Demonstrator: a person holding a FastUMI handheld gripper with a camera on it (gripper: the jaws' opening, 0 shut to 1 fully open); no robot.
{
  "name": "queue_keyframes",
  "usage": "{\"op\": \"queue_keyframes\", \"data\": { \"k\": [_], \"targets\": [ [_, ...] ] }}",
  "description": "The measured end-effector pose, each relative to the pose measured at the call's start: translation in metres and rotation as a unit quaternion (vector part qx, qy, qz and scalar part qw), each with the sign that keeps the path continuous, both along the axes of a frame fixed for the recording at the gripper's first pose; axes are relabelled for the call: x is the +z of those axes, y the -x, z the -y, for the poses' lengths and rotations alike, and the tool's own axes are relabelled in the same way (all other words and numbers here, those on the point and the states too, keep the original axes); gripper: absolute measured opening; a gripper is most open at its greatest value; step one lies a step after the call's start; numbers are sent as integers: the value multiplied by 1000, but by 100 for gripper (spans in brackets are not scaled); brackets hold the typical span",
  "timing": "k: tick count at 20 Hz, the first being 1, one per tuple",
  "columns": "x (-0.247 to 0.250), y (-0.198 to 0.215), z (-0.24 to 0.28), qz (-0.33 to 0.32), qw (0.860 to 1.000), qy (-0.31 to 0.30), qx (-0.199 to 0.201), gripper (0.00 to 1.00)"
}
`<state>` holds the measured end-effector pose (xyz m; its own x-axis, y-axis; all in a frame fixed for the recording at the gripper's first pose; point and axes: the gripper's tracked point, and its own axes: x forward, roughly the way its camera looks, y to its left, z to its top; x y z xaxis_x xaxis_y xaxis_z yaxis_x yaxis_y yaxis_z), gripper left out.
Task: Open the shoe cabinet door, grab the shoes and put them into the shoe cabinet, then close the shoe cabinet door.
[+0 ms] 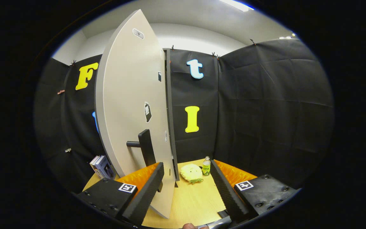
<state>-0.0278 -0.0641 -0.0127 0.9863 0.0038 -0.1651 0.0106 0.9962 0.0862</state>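
My gripper (187,186) has its 2 fingers spread, and the door (129,105) stands edge-on between them, nearer the left one. The handle (145,147) sticks out leftward. Beyond, on the table (192,203), a plush toy (191,172) lies left of a bottle (206,166); books (102,166) stand behind the door's left.

So the whole booth is wrapped in black cloth (265,95), creased and wrinkly, pinned up along the top edge with little clips (253,41). Above the cloth there's a plain white wall (195,39) and a pale ceiling, with a bright strip light (237,4) way up over the cloth's right side. Below the cloth sits a light wooden table (195,200), grain showing. On the table, close to the cloth, there's a small green bottle (206,166), a yellow plush toy (191,172) right beside it, and some books (102,166) off left.
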Motion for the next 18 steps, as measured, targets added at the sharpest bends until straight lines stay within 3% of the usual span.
{"op": "queue_keyframes", "data": {
  "k": [4,13,18],
  "targets": [
    [0,1,-42,-1,1000,-11,10,97],
    [3,-28,-162,-1,994,-22,108,97],
    [10,-37,-196,13,991,-22,134,98]
  ]
}}
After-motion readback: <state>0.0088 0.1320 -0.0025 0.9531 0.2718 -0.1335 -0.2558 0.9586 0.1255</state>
